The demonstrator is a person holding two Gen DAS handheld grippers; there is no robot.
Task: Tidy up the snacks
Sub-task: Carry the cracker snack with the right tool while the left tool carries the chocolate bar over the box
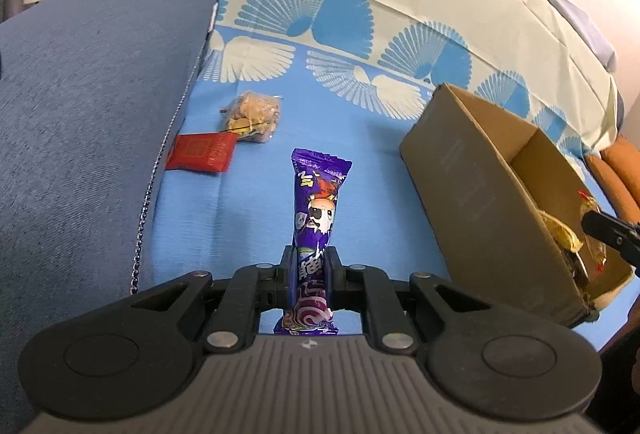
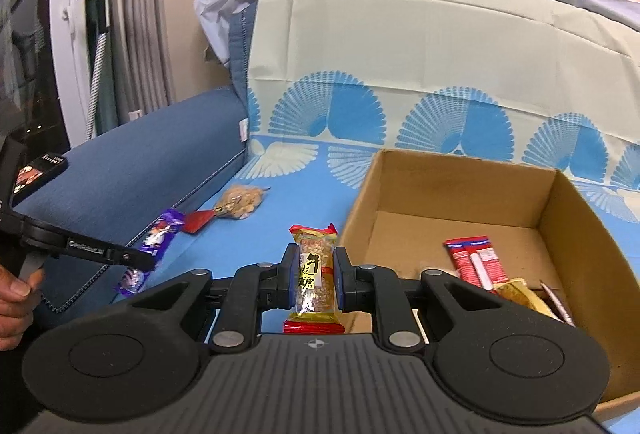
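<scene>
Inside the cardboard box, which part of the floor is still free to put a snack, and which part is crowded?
In the cardboard box, the floor along the far wall and the left wall is bare. The near right corner is crowded: the red and white packets and a yellow packet lie together there.

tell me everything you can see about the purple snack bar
The purple snack bar is a long, narrow packet in glossy purple wrapper, with a cartoon face, white lettering and a swirl pattern near one end; its ends are crimped. It is held lengthwise in the left tongs, which are shut on its lower half, so most of it sticks out ahead, above the blue patterned cover. In the right wrist view it hangs over the seat near the blue armrest. Only the tongs touch it.
</scene>
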